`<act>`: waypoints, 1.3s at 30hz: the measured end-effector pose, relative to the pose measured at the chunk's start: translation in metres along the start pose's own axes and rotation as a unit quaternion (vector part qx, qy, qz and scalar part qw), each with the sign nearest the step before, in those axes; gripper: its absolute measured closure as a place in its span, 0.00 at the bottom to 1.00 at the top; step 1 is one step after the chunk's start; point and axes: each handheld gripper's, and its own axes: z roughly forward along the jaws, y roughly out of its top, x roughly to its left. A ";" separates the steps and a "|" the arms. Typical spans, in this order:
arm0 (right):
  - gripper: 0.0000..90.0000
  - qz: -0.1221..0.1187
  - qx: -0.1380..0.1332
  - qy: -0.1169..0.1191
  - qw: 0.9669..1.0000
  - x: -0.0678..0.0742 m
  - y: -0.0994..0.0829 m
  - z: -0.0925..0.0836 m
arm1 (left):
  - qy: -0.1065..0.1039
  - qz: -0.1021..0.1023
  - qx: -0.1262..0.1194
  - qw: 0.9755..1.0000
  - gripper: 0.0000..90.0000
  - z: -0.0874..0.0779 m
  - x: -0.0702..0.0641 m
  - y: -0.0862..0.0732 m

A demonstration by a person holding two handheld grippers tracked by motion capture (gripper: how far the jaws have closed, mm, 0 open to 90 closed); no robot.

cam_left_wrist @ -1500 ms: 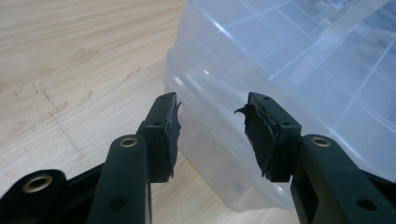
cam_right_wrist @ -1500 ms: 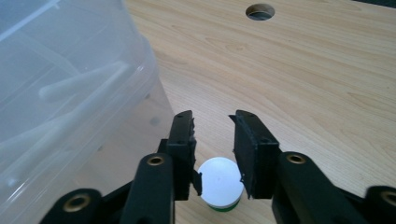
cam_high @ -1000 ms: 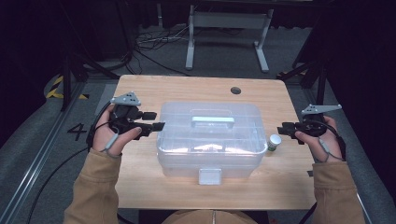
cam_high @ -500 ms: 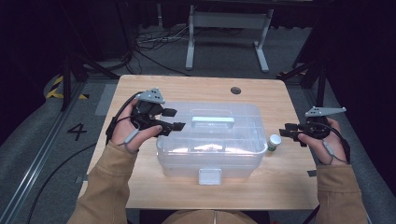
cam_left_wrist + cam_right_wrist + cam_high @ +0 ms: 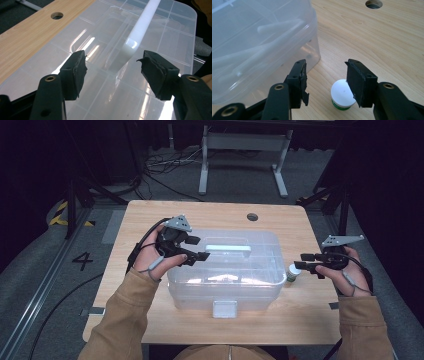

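since the earlier frame the left gripper [image 5: 201, 248] has travelled in from the table's left edge and now hangs over the left part of the lid of the clear plastic box [image 5: 260, 270], its tips pointing at the white handle [image 5: 228, 248]. its jaws have just been opening; in the left gripper view they stand wide apart, nothing between them, with the handle's white bar [image 5: 143, 27] running away ahead of the gap and the lid [image 5: 175, 37] beneath. not touching the handle as far as i can tell.

the right gripper [image 5: 305, 261] has kept its place at the box's right end. its jaws have also just been opening; in the right gripper view they stand apart with the small white-capped jar [image 5: 342, 94] low between them, pads clear of it. the jar, green band below the cap, stands upright on the wooden table [image 5: 310, 320], just beside the box's right wall.

reading: the left hand looks set to take the handle or steady the lid, while the right is lined up on the jar. judged early: jar not yet grasped, box shut, front latch [image 5: 224, 308] down. the jar would presumably go inside, so the lid must come open first.

writing: a "4" on the floor [image 5: 82, 260] left of the table. no label legible on the jar's band; no brand visible on box or grippers.
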 end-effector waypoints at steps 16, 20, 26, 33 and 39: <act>0.58 0.008 0.018 0.002 1.000 0.004 0.002 -0.002 | -0.006 0.024 0.026 0.999 0.46 0.023 -0.009 0.011; 0.61 0.006 0.019 0.007 1.000 0.005 0.002 -0.002 | -0.003 0.027 0.028 0.999 0.53 0.026 -0.010 0.012; 0.68 0.023 0.025 0.030 0.999 0.009 0.003 -0.003 | 0.004 0.019 0.022 1.000 0.68 0.025 -0.009 0.015; 0.69 0.021 0.026 0.032 0.999 0.010 0.003 -0.004 | 0.016 0.032 0.033 0.999 0.77 0.023 -0.012 0.018; 0.71 0.017 0.025 0.033 0.999 0.012 0.004 -0.006 | 0.016 0.025 0.044 0.999 0.78 0.023 -0.011 0.022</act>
